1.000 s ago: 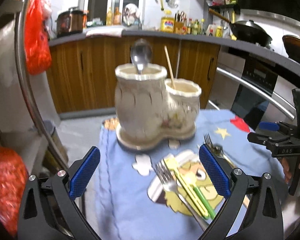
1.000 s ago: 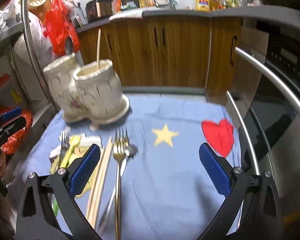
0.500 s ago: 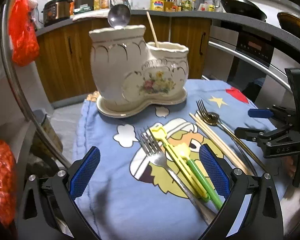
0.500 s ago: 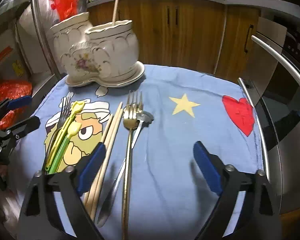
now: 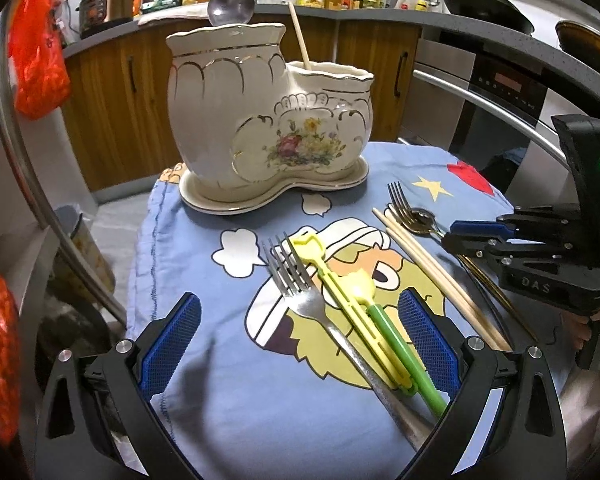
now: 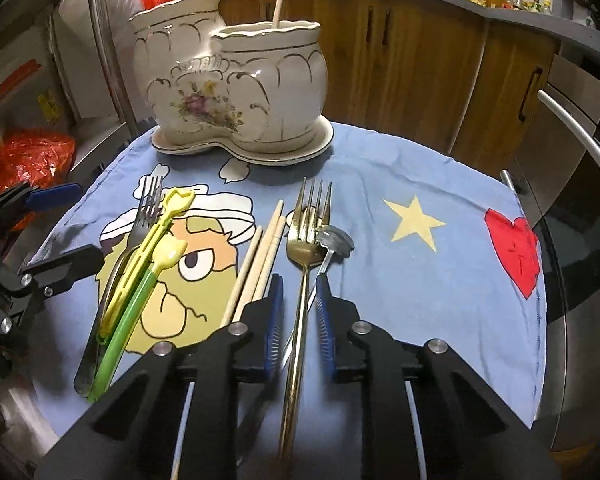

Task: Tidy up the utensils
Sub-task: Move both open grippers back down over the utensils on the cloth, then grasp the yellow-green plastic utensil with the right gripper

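Jaws spread wide and empty on left gripper [image 5: 298,308], above silver fork [image 5: 288,268]. Narrowed on right gripper [image 6: 299,284] either side of gold fork [image 6: 306,240] handle, no visible contact yet. Risks on closing: nudging chopsticks [image 6: 260,264] just left, or pinching small spoon [image 6: 335,240] stem crossing beneath. Ceramic holder [image 6: 236,80] well ahead.

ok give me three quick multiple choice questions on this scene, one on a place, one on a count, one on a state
1. Where does the gold fork lie?
A. in the holder
B. on the blue cloth
C. on the counter

2. How many compartments has the ceramic holder?
A. one
B. two
C. four

3. How is the left gripper?
A. open, holding nothing
B. shut on the silver fork
C. out of view

Answers: B, the fork lies flat on the cloth between the right gripper pads; B, a taller and a lower cup; A, its pads stand wide apart.
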The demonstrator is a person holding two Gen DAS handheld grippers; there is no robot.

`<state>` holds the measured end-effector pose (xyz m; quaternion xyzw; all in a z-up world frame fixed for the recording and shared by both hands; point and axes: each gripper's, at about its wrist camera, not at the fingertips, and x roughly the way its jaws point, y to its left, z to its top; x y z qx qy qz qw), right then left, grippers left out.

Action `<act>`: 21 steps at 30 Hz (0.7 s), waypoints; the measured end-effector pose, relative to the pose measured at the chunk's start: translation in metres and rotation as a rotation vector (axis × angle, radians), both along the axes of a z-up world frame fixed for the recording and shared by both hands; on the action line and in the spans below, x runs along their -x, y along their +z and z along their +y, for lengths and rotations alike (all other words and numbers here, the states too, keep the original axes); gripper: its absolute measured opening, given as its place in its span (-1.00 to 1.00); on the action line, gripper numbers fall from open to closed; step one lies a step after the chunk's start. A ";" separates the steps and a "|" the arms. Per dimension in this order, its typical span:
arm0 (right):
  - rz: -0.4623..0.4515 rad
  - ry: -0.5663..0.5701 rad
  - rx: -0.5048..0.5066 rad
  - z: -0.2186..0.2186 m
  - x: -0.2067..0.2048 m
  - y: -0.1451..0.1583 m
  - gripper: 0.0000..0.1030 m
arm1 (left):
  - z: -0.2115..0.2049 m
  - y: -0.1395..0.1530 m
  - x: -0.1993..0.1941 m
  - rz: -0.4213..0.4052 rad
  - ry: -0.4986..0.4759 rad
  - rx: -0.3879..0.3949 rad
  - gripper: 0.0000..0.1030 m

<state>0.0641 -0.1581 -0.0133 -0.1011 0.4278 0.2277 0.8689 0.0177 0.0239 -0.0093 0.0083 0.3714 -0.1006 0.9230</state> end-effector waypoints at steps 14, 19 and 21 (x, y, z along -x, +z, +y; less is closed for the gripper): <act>0.042 0.018 0.088 0.014 -0.014 -0.004 -0.79 | 0.002 0.000 0.000 0.006 0.000 0.013 0.91; 0.068 0.014 0.054 0.009 -0.015 -0.003 -0.79 | 0.002 -0.001 -0.001 0.016 -0.006 0.017 0.91; 0.075 0.013 0.044 0.008 -0.014 -0.003 -0.79 | 0.002 -0.003 -0.002 0.024 -0.011 0.020 0.89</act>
